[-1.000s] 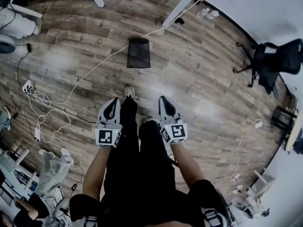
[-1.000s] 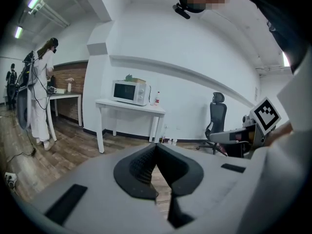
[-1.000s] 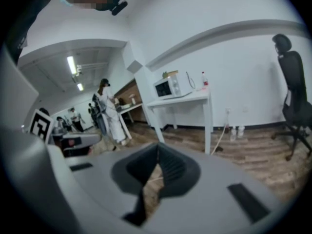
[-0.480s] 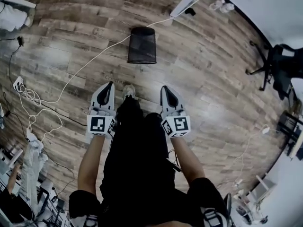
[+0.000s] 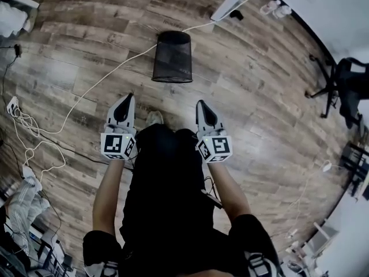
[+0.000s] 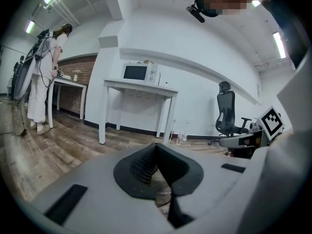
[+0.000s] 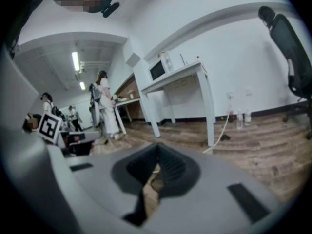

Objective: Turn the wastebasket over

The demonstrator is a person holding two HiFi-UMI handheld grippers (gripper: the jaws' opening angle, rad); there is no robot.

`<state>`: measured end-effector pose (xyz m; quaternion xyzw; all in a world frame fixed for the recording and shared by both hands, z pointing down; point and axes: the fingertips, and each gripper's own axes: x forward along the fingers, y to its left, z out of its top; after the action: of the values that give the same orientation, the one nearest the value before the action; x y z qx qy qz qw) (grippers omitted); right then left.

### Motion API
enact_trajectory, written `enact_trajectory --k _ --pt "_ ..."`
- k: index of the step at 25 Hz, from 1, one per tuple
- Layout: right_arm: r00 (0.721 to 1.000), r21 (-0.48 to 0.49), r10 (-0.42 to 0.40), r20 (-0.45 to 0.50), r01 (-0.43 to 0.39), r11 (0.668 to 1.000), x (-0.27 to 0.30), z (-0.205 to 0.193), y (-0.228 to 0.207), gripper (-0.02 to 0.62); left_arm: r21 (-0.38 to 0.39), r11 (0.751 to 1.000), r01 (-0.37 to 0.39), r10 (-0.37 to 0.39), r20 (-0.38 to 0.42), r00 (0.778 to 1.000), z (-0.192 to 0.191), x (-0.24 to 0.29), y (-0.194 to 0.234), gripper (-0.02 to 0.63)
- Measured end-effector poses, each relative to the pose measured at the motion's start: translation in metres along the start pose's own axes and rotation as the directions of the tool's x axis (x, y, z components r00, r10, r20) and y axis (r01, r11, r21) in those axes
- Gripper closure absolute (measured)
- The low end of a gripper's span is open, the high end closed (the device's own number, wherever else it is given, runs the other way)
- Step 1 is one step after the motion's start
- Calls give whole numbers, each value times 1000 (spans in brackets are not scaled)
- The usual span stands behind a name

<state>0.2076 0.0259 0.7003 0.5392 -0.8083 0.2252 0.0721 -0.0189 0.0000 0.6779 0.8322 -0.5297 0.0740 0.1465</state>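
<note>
The black mesh wastebasket (image 5: 172, 56) stands on the wood floor ahead of the person's feet, in the head view only. I cannot tell which of its ends faces up. My left gripper (image 5: 125, 98) and right gripper (image 5: 200, 103) are held side by side over the person's legs, both pointing toward the basket and well short of it. In the left gripper view the left gripper (image 6: 156, 146) has its jaws together with nothing between them. The right gripper (image 7: 157, 146) looks the same in its own view, shut and empty.
A white cable (image 5: 104, 79) runs across the floor past the basket to a table leg (image 5: 230, 2). A power strip and tangled cords (image 5: 14, 108) lie at left. An office chair (image 5: 346, 79) stands at right. A person (image 6: 44, 82) stands by a far table.
Both grippers have sunk lower and slid forward toward the wastebasket, staying shut. The basket now looks slightly larger and nearer in the head view.
</note>
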Motion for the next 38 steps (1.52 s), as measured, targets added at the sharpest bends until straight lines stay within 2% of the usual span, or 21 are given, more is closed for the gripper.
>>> enact_trajectory --k 6,17,23,27,31,34,38 --pt "1000 -3 -5 24 5 1000 30 -37 -20 563 -26 1000 -9 10 31 999 -40 14 28 571" --pt "999 16 -39 37 38 999 65 -88 -65 561 -9 1000 -15 15 47 999 -92 50 66 571" --pt "1000 15 -28 6 28 999 82 -115 -73 560 -14 1000 10 -10 9 1000 -127 67 71 571" --pt "999 -2 -29 -35 29 1000 86 -135 -80 556 9 999 39 -38 -28 999 -158 75 59 570" --pt "997 -16 -22 -75 21 1000 90 -159 -88 491 16 996 89 -87 -70 994 -191 85 44 565" --pt "994 -14 -39 -105 37 999 92 -178 -99 486 33 995 96 -93 -89 992 -210 94 41 511" --pt "987 6 -66 -144 67 998 98 -203 -119 482 37 994 101 -94 -141 985 -232 104 36 477"
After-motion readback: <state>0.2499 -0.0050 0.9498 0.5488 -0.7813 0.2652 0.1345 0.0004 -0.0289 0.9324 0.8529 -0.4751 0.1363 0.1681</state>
